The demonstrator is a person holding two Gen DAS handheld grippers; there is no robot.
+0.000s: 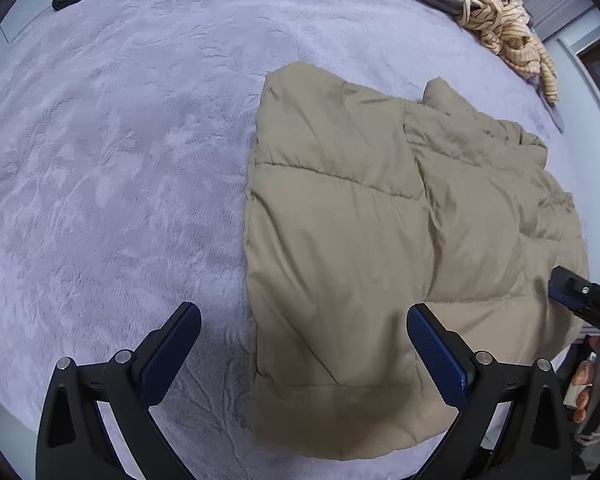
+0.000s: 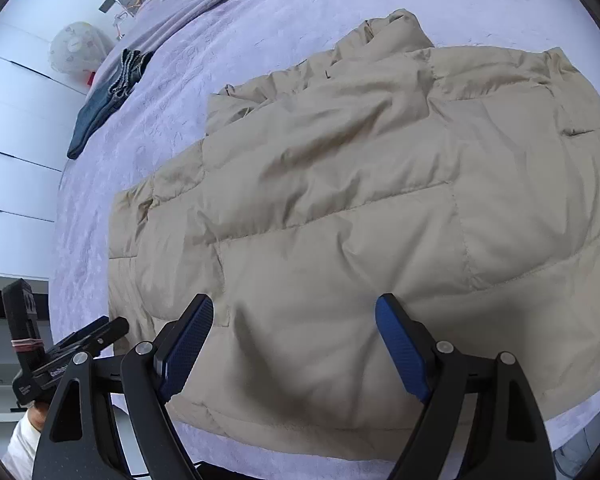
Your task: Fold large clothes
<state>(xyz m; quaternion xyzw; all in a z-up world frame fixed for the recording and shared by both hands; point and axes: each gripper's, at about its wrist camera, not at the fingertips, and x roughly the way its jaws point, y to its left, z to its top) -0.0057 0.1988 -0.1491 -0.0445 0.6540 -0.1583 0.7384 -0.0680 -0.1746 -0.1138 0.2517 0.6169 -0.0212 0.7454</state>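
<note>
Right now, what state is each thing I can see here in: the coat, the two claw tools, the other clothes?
Beige puffer jacket: lying flat on the bed, partly folded, not gripped.
Left gripper: open, empty, over the jacket's edge.
Right gripper: open, empty, above the jacket.
Jeans: loosely folded, lying apart.
Striped garment: crumpled in a heap.
Purple bedspread: spread out.

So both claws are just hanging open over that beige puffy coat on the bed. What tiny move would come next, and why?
Probably lower both and pinch the near hem. The beige jacket lies flat on the purple bedspread, partly folded, and the left gripper and right gripper are open, empty, above that edge, a likely grab before folding it away.
</note>
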